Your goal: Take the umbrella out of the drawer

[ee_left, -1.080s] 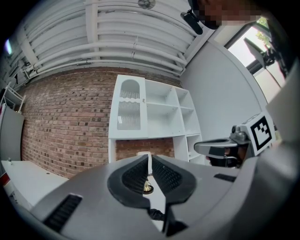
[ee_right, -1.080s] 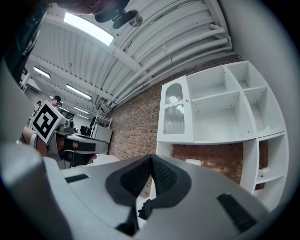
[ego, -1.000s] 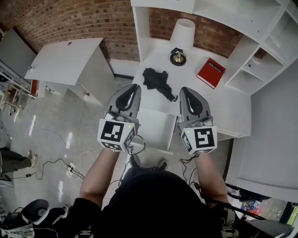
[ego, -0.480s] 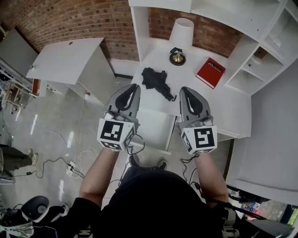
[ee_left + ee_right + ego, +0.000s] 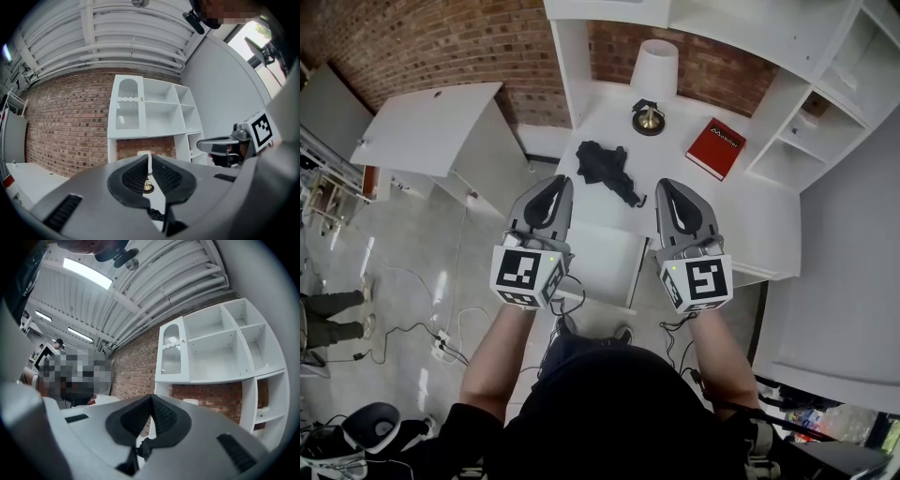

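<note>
- Umbrella (image 5: pixel 602 165), head view: black and folded up, it lies on the white desk (image 5: pixel 750 217), out of the drawer (image 5: pixel 605 267). The drawer stands pulled out under the desk's front edge.
- Head view: my left gripper (image 5: pixel 557 181) and right gripper (image 5: pixel 667 185) are held level on either side of the drawer, tips toward the desk. The umbrella lies just beyond them. Its hooked handle end is near my right tip but not touching it.
- Head view: farther back on the desk are a lamp (image 5: pixel 653 70) with a white shade and a brass foot, and a red book (image 5: pixel 714 147) to its right.
- Left gripper view: the jaws of my left gripper (image 5: pixel 149 156) are drawn together with only a thin slit between the ribbed pads, and they grip nothing. Through the slit I see the lamp's (image 5: pixel 147 186) brass foot, and below it a dark bit of the umbrella (image 5: pixel 157 215). My right gripper (image 5: pixel 219 145) shows at the right edge. A white shelf unit (image 5: pixel 154 105) stands against the brick wall (image 5: pixel 65 126).
- Right gripper view: the jaws of my right gripper (image 5: pixel 151 396) are pressed shut on nothing. A black piece of the umbrella (image 5: pixel 144 446) shows below where the pads meet, lying on the desk and not held. The shelf unit (image 5: pixel 220 345) rises behind.
</note>
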`<state>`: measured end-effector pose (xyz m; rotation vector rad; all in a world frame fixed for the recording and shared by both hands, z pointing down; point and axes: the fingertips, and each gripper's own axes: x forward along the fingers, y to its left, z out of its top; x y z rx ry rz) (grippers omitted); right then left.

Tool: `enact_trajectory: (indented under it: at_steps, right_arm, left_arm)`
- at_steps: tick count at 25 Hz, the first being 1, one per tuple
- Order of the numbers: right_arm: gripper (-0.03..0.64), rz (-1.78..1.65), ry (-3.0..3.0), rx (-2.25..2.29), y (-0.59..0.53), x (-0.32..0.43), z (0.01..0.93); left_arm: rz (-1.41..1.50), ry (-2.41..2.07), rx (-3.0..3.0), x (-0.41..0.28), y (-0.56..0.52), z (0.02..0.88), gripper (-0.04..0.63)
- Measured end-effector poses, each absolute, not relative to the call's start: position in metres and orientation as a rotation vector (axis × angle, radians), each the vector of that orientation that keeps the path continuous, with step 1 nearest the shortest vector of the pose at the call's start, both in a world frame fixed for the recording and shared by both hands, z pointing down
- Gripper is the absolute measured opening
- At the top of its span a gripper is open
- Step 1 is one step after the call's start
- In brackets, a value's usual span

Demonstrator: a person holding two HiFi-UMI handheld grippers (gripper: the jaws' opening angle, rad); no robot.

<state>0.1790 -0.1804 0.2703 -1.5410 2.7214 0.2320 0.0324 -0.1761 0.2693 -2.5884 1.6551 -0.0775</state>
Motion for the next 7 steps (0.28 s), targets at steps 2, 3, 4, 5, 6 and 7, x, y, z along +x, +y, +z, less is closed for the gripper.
enact_trajectory:
  at_steps: [2, 3, 4, 5, 6, 7]
  right_arm:
    - [0.0, 0.225, 2.726, -1.535, -0.1805, 0.1794, 0.2712]
    - [0.0, 0.224, 2.727, -1.533, -0.1806, 0.1797, 0.2712]
    - [0.0, 0.223, 2.727, -1.531, -0.1807, 0.18, 0.271]
    - [0.0, 0.224, 2.726, -1.528, -0.1809, 0.1803, 0.2709]
    - [0.0, 0.226, 2.725, -1.525, -0.1811, 0.1807, 0.2708]
    - [0.0, 0.228, 2.725, -1.522, -0.1813, 0.181, 0.2707]
  left_arm:
    - [-0.081, 1.659, -2.589, 0.0335, -0.1758, 0.2705, 0.025]
    - [-0.083, 1.659, -2.589, 0.0341, -0.1759, 0.2705, 0.025]
    - [-0.085, 1.66, -2.589, 0.0346, -0.1761, 0.2701, 0.025]
    - [-0.085, 1.66, -2.587, 0.0349, -0.1763, 0.2697, 0.025]
    - [-0.086, 1.661, -2.586, 0.035, -0.1767, 0.2692, 0.025]
    - [-0.087, 1.662, -2.584, 0.0351, -0.177, 0.2687, 0.025]
